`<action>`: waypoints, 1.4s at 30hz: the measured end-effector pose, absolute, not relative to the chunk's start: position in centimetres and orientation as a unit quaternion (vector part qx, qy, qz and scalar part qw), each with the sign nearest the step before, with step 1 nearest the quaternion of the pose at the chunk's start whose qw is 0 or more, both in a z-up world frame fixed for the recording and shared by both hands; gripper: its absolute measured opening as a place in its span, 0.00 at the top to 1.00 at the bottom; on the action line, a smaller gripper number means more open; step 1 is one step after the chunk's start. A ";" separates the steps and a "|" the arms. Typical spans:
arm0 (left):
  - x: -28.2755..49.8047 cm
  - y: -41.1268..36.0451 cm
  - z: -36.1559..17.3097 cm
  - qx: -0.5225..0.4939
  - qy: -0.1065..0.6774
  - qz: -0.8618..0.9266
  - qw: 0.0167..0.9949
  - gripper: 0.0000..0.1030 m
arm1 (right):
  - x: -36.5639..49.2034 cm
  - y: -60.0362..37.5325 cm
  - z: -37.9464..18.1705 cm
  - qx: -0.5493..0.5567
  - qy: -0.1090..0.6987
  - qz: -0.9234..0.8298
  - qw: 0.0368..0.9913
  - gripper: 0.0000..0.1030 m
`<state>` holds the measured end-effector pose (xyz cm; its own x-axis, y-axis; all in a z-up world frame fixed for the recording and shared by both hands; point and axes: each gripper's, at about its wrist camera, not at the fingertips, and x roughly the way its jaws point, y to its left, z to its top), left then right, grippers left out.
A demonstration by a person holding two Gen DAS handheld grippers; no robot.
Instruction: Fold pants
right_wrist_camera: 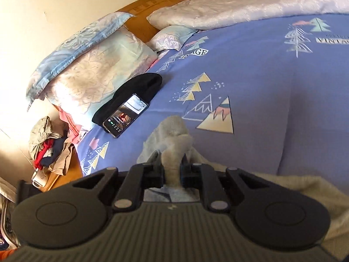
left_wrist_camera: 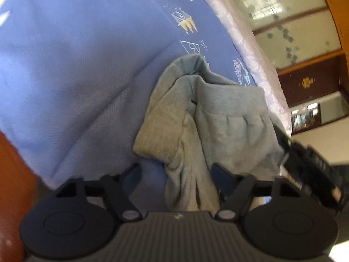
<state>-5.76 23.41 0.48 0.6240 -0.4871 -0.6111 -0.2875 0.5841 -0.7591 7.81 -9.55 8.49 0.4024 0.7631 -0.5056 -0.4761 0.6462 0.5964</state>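
Observation:
The grey pants (left_wrist_camera: 218, 118) lie bunched on the blue patterned bedsheet (left_wrist_camera: 76, 76), waistband toward the right. My left gripper (left_wrist_camera: 175, 170) stands open over their near end. A hanging fold passes between its fingers, close to the right finger (left_wrist_camera: 220, 172) and well apart from the left one. In the right wrist view my right gripper (right_wrist_camera: 171, 161) is shut on a gathered tuft of the pants (right_wrist_camera: 173, 131), pinched upright between both pads. A dark blurred gripper body (left_wrist_camera: 305, 166) shows at the pants' right edge in the left wrist view.
A phone (right_wrist_camera: 125, 115) rests on a black garment (right_wrist_camera: 139, 87) near the pillows (right_wrist_camera: 91, 69) and wooden headboard (right_wrist_camera: 150, 2). A pale quilt (right_wrist_camera: 250, 2) lies along the far side. Loose clothes (right_wrist_camera: 50, 144) are heaped on a bedside table. Cream fabric (right_wrist_camera: 309, 187) lies at lower right.

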 end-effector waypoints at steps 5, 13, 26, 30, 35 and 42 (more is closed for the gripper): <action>-6.3 25.3 3.4 -0.450 0.364 -0.057 0.814 0.88 | 6.1 -10.9 9.0 0.183 0.376 0.402 0.814 0.85; -8.9 25.8 1.8 -0.411 0.393 -0.036 0.822 0.87 | -1.9 -3.4 9.6 -0.013 0.310 0.546 0.779 0.84; -12.1 31.5 4.1 -0.429 0.360 0.012 0.828 0.62 | -2.5 -2.0 8.8 -0.027 0.331 0.556 0.762 0.57; -8.5 30.8 6.0 -0.380 0.349 0.015 0.857 0.51 | -1.5 -8.5 9.5 0.016 0.318 0.456 0.831 0.57; -3.7 28.0 7.4 -0.361 0.345 -0.049 0.865 0.53 | -1.0 -15.3 9.3 0.035 0.304 0.301 0.903 0.55; -1.7 21.7 6.9 -0.312 0.341 -0.080 0.883 0.54 | 4.0 -15.4 6.7 0.032 0.398 0.285 0.871 0.47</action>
<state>-1.66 21.69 6.94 0.7552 -0.3533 -0.5521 -0.0715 0.7929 -0.6052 4.02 -15.40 6.69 0.5211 0.5216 -0.6755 -0.4702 0.8360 0.2829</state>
